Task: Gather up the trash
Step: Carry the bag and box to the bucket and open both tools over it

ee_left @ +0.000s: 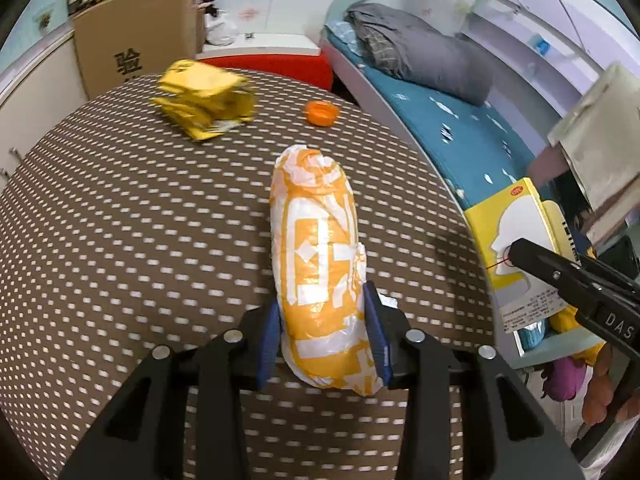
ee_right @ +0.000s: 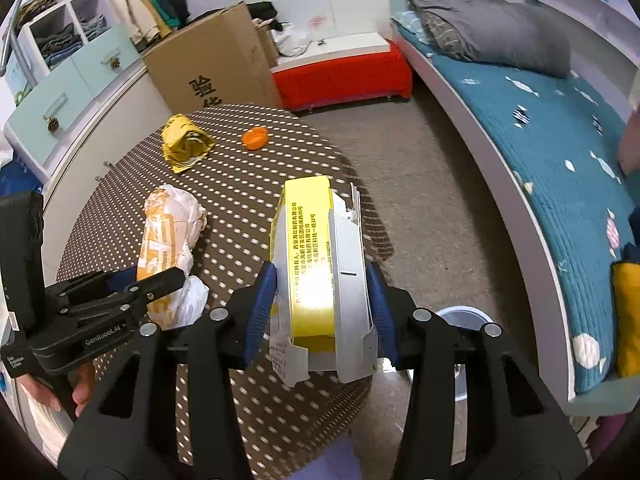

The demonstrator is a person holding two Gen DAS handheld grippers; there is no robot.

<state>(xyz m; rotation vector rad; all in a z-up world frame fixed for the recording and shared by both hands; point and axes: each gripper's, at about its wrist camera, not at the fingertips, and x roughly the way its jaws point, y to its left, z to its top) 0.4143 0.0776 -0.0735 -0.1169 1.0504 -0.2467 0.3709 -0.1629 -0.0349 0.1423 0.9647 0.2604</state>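
Left tool (ee_left: 325, 334) grips wrapper (ee_left: 316, 256); right tool (ee_right: 320, 312) grips box (ee_right: 310, 256) — upper-left bag (ee_right: 184, 142) and cap (ee_right: 255, 138) remain on table (ee_right: 248, 200).

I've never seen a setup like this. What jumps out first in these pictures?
Two black grippers each clamp a piece of rubbish above a brown dotted table: the left gripper squeezes an orange-and-white wrapper, the right gripper a flattened yellow carton. Farther back lie a crumpled yellow packet and an orange cap.

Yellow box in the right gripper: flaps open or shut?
Open. The yellow box has its near-end flaps splayed outward in the right wrist view, white inner card showing, while the right gripper clamps its sides.
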